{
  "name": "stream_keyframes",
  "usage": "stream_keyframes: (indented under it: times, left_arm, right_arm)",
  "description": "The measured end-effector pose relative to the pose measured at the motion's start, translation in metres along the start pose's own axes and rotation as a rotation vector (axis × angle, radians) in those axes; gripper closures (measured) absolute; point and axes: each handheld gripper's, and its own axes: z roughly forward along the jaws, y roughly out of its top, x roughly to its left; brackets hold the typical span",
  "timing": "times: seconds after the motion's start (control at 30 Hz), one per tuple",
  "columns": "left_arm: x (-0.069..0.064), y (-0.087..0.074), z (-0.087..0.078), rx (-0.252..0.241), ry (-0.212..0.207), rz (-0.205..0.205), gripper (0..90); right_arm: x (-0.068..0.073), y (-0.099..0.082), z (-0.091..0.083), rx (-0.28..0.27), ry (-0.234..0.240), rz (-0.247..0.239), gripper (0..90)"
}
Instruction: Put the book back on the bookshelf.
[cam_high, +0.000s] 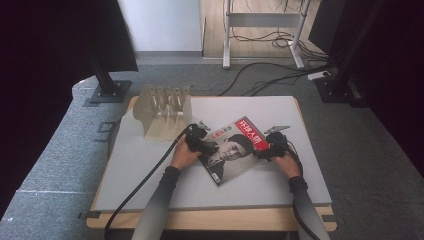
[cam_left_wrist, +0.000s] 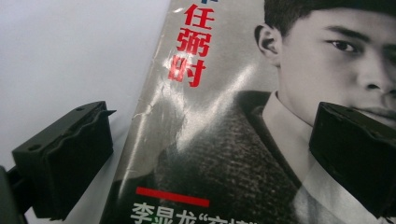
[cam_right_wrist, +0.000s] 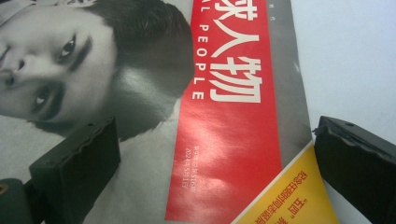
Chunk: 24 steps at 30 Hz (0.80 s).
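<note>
A magazine (cam_high: 234, 154) with a black-and-white portrait cover and a red title band lies askew on the grey mat (cam_high: 150, 170). My left gripper (cam_high: 202, 145) is open over the magazine's left spine edge (cam_left_wrist: 154, 107); one jaw sits over the mat, the other over the cover. On the opposite side, my right gripper (cam_high: 266, 150) is open over the magazine's top right corner (cam_right_wrist: 233, 121), one jaw over the cover, the other at the yellow corner and mat. Neither holds anything.
A beige slotted rack (cam_high: 164, 112) stands on the mat at the back left. Black cables trail from both grippers off the table's front. Black stand bases (cam_high: 107, 90) and a white desk frame (cam_high: 262, 30) are on the floor beyond.
</note>
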Motion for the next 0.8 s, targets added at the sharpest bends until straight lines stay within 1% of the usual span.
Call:
stream_keyframes:
  times: [0.1, 0.13, 0.27, 0.33, 0.5, 0.57, 0.63, 0.8]
  left_arm:
    - [-0.006, -0.001, 0.0, 0.001, -0.006, 0.01, 0.0]
    - [-0.006, -0.001, -0.001, 0.006, -0.007, 0.017, 0.0]
    - [-0.005, -0.002, -0.001, 0.001, -0.011, 0.015, 0.0]
    - [-0.006, -0.002, -0.001, 0.0, -0.005, 0.015, 0.0]
    - [-0.009, -0.003, -0.003, 0.016, -0.006, 0.017, 0.0]
    - [-0.013, -0.005, -0.005, 0.011, -0.005, 0.01, 0.0]
    - [-0.016, -0.01, -0.009, 0.021, -0.01, 0.021, 0.0]
    - [-0.023, -0.017, -0.015, 0.025, -0.017, 0.026, 0.0]
  right_arm:
    - [0.0, -0.001, -0.001, -0.006, 0.002, 0.002, 1.0]
    - [0.001, -0.002, -0.001, -0.007, 0.0, 0.002, 1.1]
    - [0.001, -0.004, -0.002, -0.011, 0.003, 0.0, 2.0]
    - [0.001, -0.004, -0.003, -0.01, 0.004, 0.0, 2.4]
    - [0.003, -0.005, -0.005, 0.0, 0.009, -0.007, 2.4]
    - [0.005, -0.006, -0.006, -0.003, 0.008, -0.009, 2.4]
    - [0.008, -0.009, -0.008, 0.001, 0.014, -0.015, 2.4]
    - [0.012, -0.012, -0.011, 0.002, 0.024, -0.028, 2.2]
